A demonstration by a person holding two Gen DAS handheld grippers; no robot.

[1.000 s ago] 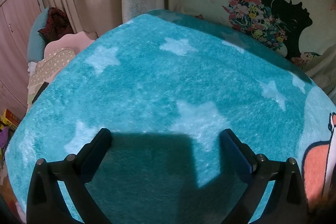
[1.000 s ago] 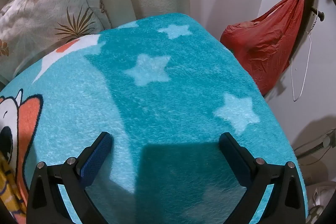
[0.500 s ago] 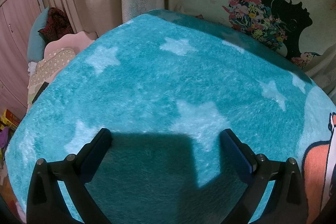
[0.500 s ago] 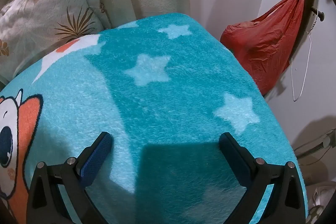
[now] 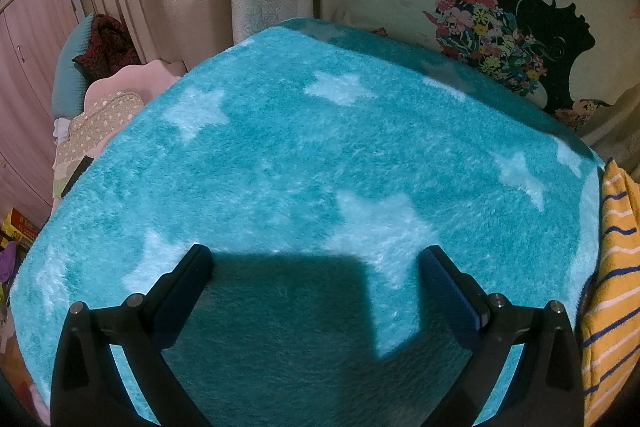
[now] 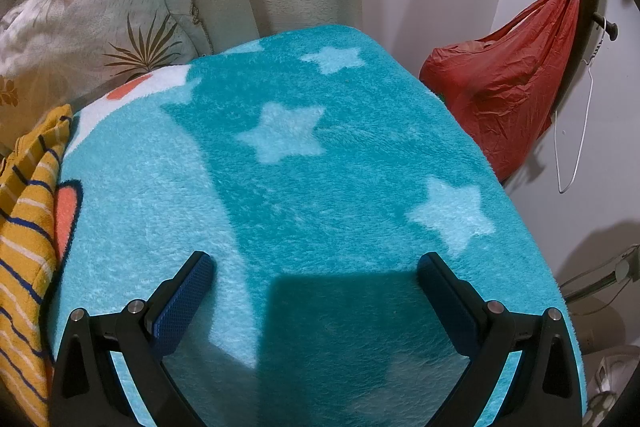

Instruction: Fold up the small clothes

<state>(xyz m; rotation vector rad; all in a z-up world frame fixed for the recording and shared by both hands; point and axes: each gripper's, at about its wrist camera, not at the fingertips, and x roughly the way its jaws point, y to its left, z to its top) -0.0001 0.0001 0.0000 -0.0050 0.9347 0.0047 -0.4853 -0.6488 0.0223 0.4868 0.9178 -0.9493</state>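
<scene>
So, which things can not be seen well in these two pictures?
- Yellow striped garment: cut off by the right edge in the left wrist view and by the left edge in the right wrist view, so its type and full shape are unclear.
- Cartoon print on the blanket: mostly covered by the garment.
- Contents of the red bag: hidden by the bag itself.

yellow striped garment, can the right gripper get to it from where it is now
Probably yes: the yellow striped garment lies on the blanket just left of the open right gripper, with nothing between them.

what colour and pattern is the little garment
Yellow-orange with white and navy stripes; clearest in the right wrist view.
</scene>
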